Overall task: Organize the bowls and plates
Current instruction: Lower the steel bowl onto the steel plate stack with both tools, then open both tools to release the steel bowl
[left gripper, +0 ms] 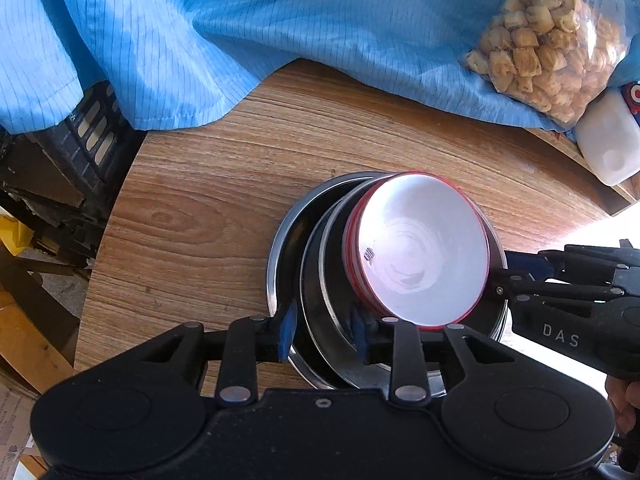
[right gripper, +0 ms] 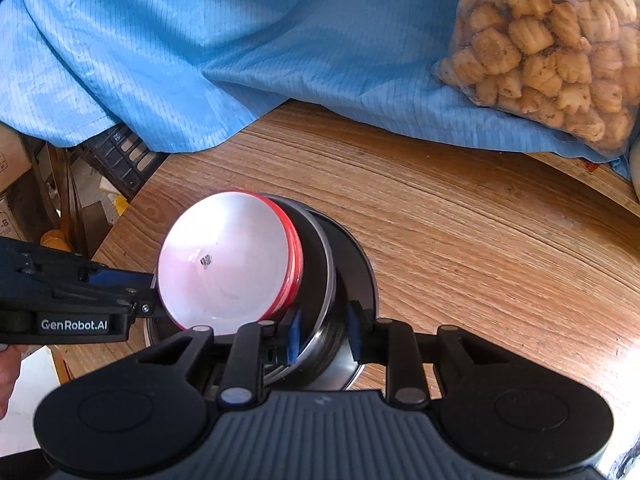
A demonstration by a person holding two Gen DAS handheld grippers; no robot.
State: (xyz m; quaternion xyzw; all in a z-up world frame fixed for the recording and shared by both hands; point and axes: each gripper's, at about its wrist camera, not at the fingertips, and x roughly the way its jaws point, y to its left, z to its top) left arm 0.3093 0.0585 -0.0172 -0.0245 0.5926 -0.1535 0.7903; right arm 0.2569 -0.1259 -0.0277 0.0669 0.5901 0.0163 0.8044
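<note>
Wood-grain counter under hard daylight.
A blue pinstriped cloth drapes over the counter's far side, with a clear bag of pale brown snack pieces lying on it and a white plastic container just beside the bag. Past the counter's left edge stand a black slatted crate and what look like cardboard boxes on the floor. Sun glare washes out the right edge.

A red-rimmed white bowl sits tilted inside a steel bowl, which rests in a steel plate on the wooden table. The right gripper straddles the steel bowl's near rim, blue pads apart from it. The left gripper reaches in from the left. Far off lie a blue cloth and a snack bag.
</note>
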